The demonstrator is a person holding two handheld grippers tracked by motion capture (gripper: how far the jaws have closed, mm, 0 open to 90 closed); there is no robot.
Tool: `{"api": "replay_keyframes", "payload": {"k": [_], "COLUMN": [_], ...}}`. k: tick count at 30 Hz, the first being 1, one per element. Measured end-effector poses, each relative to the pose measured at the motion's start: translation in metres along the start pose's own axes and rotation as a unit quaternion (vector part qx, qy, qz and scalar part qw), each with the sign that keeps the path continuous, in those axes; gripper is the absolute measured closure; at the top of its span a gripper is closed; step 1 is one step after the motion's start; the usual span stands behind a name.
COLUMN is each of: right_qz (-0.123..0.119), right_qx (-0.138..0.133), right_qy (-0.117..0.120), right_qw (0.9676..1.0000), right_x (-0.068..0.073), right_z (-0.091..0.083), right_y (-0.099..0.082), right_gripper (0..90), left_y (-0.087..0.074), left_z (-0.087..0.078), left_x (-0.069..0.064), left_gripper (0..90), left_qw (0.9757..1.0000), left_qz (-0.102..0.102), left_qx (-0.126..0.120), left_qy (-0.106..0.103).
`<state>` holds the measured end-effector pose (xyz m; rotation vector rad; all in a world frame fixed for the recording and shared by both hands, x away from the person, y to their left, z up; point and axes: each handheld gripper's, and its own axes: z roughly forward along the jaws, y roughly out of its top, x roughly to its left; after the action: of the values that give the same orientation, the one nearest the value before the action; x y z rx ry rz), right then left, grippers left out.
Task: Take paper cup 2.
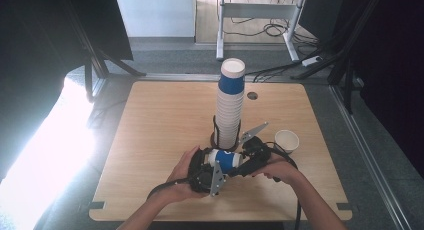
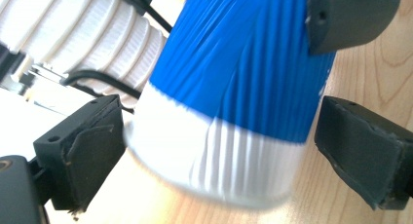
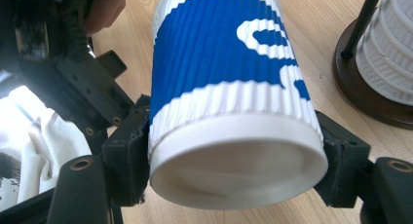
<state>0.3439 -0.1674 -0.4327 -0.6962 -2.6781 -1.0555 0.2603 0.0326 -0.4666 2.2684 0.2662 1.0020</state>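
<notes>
Blue-and-white cup (image 1: 224, 160) held on its side just in front of the cup stack (image 1: 230, 104). Pinched near the rim by right gripper (image 3: 234, 160). Flanked without contact by left gripper (image 2: 214, 151), jaws spread.

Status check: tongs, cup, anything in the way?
Left tongs open, off the blue-and-white ribbed paper cup. Right tongs shut on its rim end. Tall cup stack close behind.

Blue-and-white ribbed cup (image 3: 229, 83) clamped near rim by right hand-held gripper (image 3: 234, 165); stacked cups (image 3: 389, 48) seen beside, on table (image 3: 316, 19).
</notes>
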Motion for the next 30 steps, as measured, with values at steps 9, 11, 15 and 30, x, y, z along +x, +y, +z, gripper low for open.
{"api": "replay_keyframes", "payload": {"k": [9, 11, 15, 30], "right_qz": [0.0, 0.0, 0.001, 0.007], "right_qx": [-0.051, -0.074, -0.117, -0.235], "right_qy": [-0.014, -0.021, -0.024, -0.038], "right_qw": [0.9986, 0.997, 0.9928, 0.9713], "right_x": [-0.001, -0.001, 0.002, 0.005], "right_z": [-0.008, -0.01, -0.01, 0.0], "right_y": [-0.007, -0.009, -0.014, -0.035], "right_gripper": [27.7, 27.7, 27.7, 27.7], "left_y": [-0.011, -0.013, -0.02, -0.044], "left_z": [-0.004, -0.006, -0.008, -0.007], "left_x": [0.009, 0.012, 0.017, 0.033], "left_gripper": [5.1, 5.4, 5.8, 7.2], "left_qw": [0.9976, 0.9954, 0.9873, 0.9159], "left_qz": [-0.067, -0.092, -0.151, -0.365], "left_qx": [-0.007, -0.011, -0.022, -0.075], "left_qy": [-0.015, -0.024, -0.043, -0.148]}}
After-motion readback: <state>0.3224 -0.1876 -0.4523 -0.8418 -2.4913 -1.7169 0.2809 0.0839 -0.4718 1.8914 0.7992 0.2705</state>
